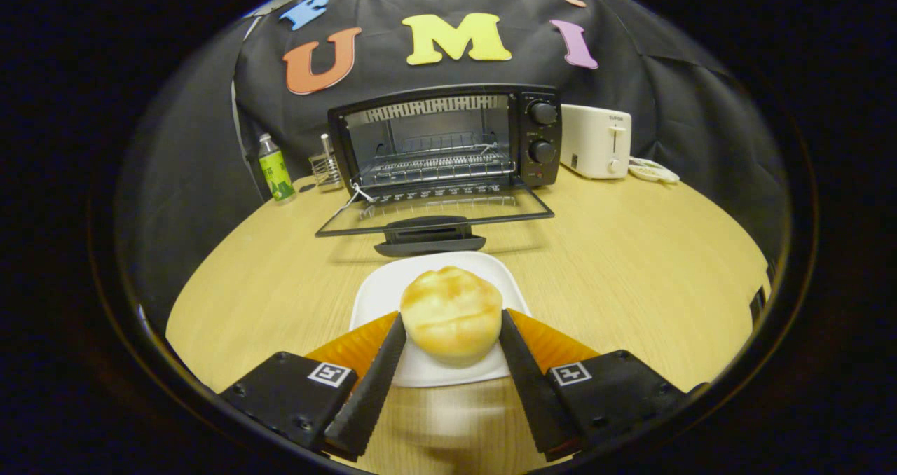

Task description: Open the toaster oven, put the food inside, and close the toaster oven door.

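Observation:
A golden round bun (451,312) rests on a white square plate (382,296) on the wooden table. My gripper (452,319) is closed around the bun, and both fingers press on its sides. Just beyond the plate stands the black toaster oven (448,139). Its glass door (434,212) hangs fully down, and the door handle (429,235) points toward the plate. Inside the open cavity I see a wire rack (438,167). Two knobs (543,132) sit on the oven's right panel.
A white pop-up toaster (596,141) stands right of the oven, with a small dish (653,171) beside it. Left of the oven are a green-labelled bottle (275,167) and a small wire holder (326,168). Bare tabletop (631,265) lies on both sides of the plate.

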